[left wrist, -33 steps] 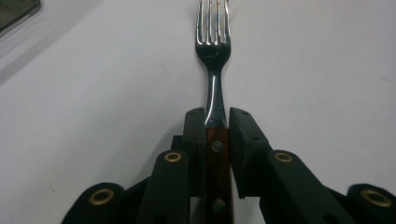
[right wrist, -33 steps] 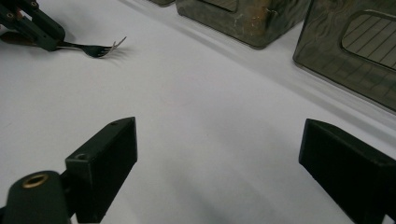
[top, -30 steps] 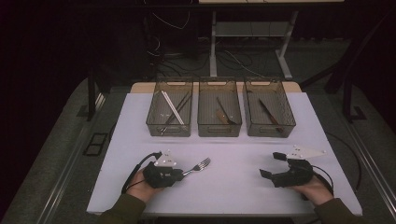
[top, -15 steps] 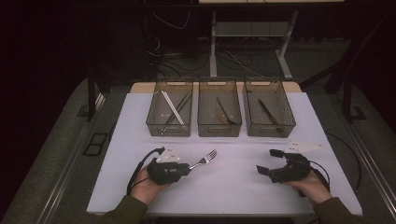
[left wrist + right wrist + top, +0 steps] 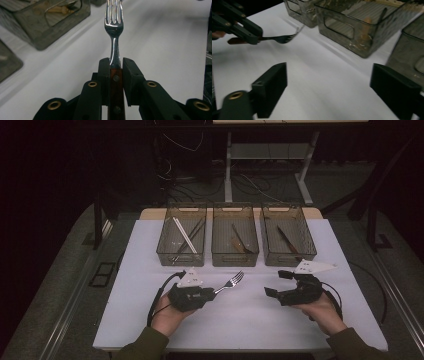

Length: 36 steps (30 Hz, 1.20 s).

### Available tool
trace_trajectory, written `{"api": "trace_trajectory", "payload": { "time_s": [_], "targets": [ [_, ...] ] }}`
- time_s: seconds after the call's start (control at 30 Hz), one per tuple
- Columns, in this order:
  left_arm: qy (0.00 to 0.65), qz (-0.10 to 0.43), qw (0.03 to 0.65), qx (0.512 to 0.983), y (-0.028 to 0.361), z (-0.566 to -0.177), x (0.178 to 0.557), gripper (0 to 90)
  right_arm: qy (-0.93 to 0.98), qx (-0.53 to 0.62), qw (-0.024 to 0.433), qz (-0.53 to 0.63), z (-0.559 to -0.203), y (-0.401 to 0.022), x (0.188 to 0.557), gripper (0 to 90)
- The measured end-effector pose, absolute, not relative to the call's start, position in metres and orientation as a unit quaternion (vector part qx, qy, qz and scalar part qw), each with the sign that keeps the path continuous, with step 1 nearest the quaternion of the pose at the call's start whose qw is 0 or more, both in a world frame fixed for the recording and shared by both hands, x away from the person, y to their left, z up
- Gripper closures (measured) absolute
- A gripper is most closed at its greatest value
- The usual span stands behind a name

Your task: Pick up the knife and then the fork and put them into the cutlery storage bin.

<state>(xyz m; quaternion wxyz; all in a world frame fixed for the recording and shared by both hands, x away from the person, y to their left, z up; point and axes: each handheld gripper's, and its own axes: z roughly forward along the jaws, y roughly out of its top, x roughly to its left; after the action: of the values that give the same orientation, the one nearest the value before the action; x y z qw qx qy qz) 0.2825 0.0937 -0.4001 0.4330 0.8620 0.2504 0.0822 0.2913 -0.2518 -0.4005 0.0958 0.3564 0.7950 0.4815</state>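
Observation:
A fork point(image 5: 231, 282) with a steel head and a brown wooden handle is held just above the white table point(image 5: 150, 250). My left gripper point(image 5: 212, 292) is shut on its handle. In the left gripper view the pads point(image 5: 103, 75) press the handle from both sides, and the fork point(image 5: 114, 27) points away toward the bins. My right gripper point(image 5: 278, 283) is at the right, its jaws wide apart and just closing a little, with nothing between them. The right gripper view shows its wide gap point(image 5: 337, 82) over bare table, with the fork point(image 5: 279, 38) at upper left.
Three translucent bins stand in a row at the back of the table. The left bin point(image 5: 180, 259) holds chopsticks, the middle bin point(image 5: 235, 259) a wooden-handled utensil, and the right bin point(image 5: 290, 259) a dark knife. Cables trail from both grippers. Dark floor surrounds the table.
Both hands have risen and moved forward toward the bins. The fork has travelled with the left gripper, its tines now nearer the middle bin.

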Motion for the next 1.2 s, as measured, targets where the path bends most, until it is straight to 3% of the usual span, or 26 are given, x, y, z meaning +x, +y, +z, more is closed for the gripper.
{"api": "trace_trajectory", "payload": {
  "time_s": [0.4, 0.63, 0.9, 1.2],
  "targets": [
    [0.255, 0.094, 0.446, 0.853, 0.067, -0.395, 0.289, 77.2, 0.789, 0.356, 0.063, 0.496, -0.396, -0.227, 0.308, 16.3],
    [0.257, 0.102, 0.451, 0.849, 0.06, -0.395, 0.287, 77.2, 0.775, 0.363, 0.049, 0.515, -0.397, -0.219, 0.319, 31.1],
    [0.256, 0.108, 0.454, 0.847, 0.058, -0.397, 0.283, 77.2, 0.75, 0.385, 0.013, 0.537, -0.404, -0.216, 0.329, 54.4],
    [0.26, 0.114, 0.455, 0.844, 0.06, -0.398, 0.284, 77.2, 0.741, 0.385, 0.008, 0.551, -0.405, -0.212, 0.333, 75.1]
  ]
}}
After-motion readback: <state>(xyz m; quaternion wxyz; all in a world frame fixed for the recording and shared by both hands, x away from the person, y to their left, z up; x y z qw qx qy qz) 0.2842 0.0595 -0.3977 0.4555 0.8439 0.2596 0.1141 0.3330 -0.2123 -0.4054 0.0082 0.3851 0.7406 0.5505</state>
